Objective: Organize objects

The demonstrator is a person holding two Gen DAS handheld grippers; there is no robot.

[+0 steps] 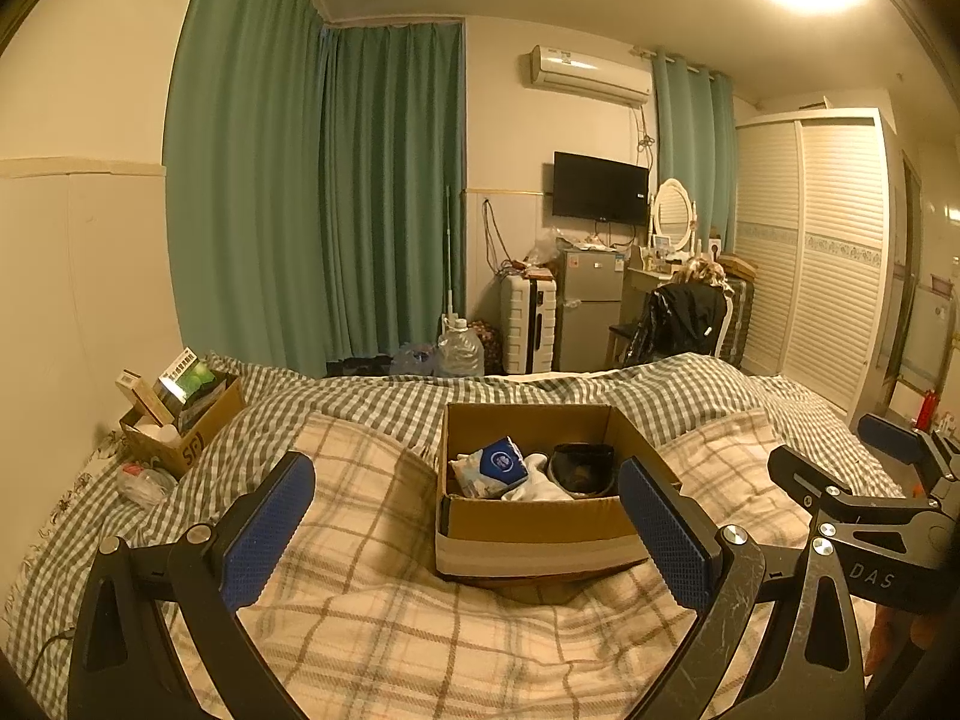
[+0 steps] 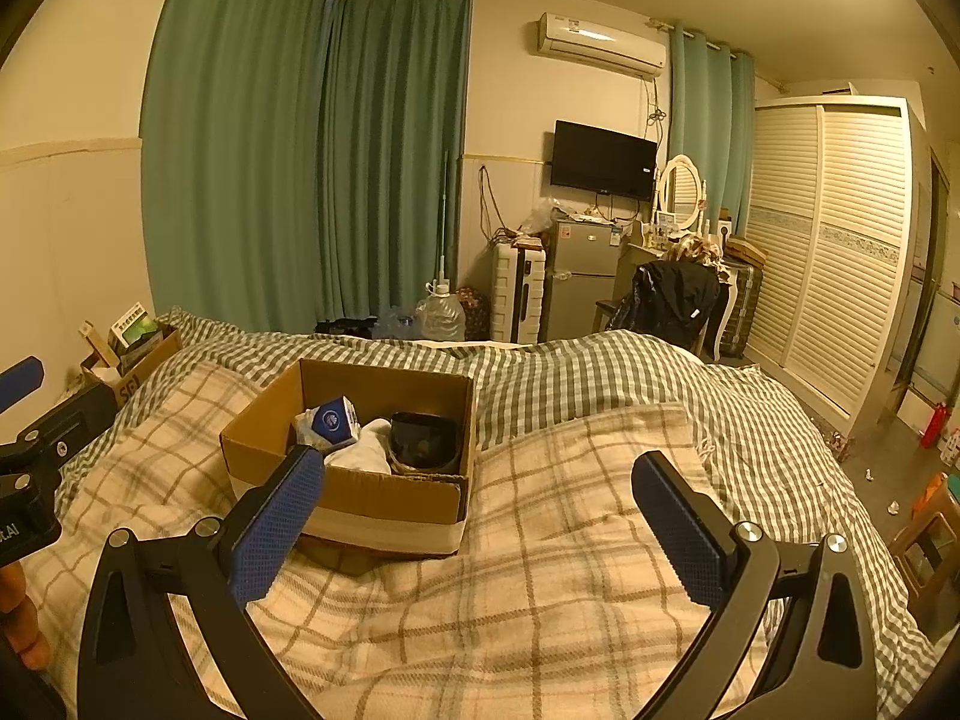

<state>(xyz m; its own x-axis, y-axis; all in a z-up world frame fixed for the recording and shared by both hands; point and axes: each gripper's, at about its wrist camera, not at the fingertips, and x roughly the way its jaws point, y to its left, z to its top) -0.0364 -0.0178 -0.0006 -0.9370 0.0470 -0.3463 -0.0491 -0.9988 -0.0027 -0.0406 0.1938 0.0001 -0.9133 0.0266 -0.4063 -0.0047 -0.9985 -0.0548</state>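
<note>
An open cardboard box (image 1: 528,525) sits on the plaid blanket on the bed; it also shows in the right wrist view (image 2: 384,495). Inside lie a blue-and-white packet (image 1: 501,462), a white cloth (image 1: 537,489) and a dark round item (image 1: 582,465). My left gripper (image 1: 468,516) is open and empty, its blue pads (image 1: 270,534) on either side of the box's near wall. My right gripper (image 2: 480,507) is open and empty, just right of the box. The right gripper also shows in the left wrist view (image 1: 840,468).
A second cardboard box (image 1: 180,420) with books and cartons stands at the bed's far left by the wall, with a plastic bag (image 1: 141,483) beside it. Beyond the bed are a water jug (image 1: 459,351), suitcase, small fridge, chair and wardrobe. A stool (image 2: 927,534) stands right of the bed.
</note>
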